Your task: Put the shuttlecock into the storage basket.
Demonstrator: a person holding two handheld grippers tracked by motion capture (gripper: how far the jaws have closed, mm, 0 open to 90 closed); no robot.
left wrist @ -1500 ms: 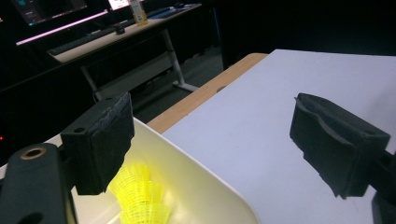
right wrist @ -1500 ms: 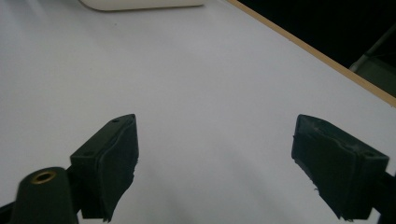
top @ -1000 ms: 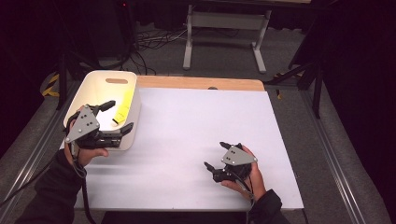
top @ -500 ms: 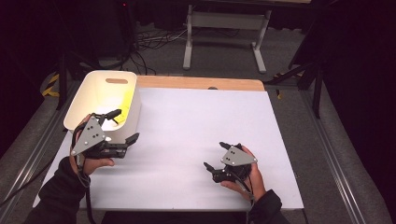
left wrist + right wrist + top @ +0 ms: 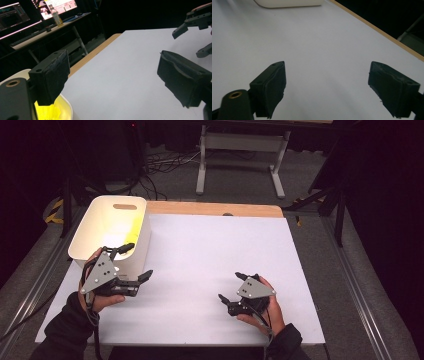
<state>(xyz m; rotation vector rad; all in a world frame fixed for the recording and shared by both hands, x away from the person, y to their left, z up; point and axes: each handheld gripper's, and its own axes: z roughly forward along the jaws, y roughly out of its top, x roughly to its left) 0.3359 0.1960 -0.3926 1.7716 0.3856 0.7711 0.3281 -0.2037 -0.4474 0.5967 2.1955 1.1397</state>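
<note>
A white bin (image 5: 111, 220) stands at the table's left rear with something yellow (image 5: 134, 226) lying inside. My left gripper (image 5: 138, 260) hovers open and empty at the bin's near right corner, one jaw over the rim, the other over the white sheet. In the left gripper view the left gripper (image 5: 117, 75) has wide jaws, with the yellow thing (image 5: 47, 112) low behind its left pad and the bin rim (image 5: 68, 106) beside it. My right gripper (image 5: 230, 286) rests open on the sheet at the front right; in its own view the right gripper (image 5: 327, 85) holds nothing.
The white sheet (image 5: 210, 255) covers most of the wooden table (image 5: 215, 209), whose bare edge shows at the back. A metal stand (image 5: 240, 142) and cables lie on the floor beyond. The bin's wall (image 5: 287, 3) sits far ahead of the right gripper.
My left gripper has drawn back from over the bin toward the person, to the bin's near corner, its jaws still open. The right gripper has stayed put.
</note>
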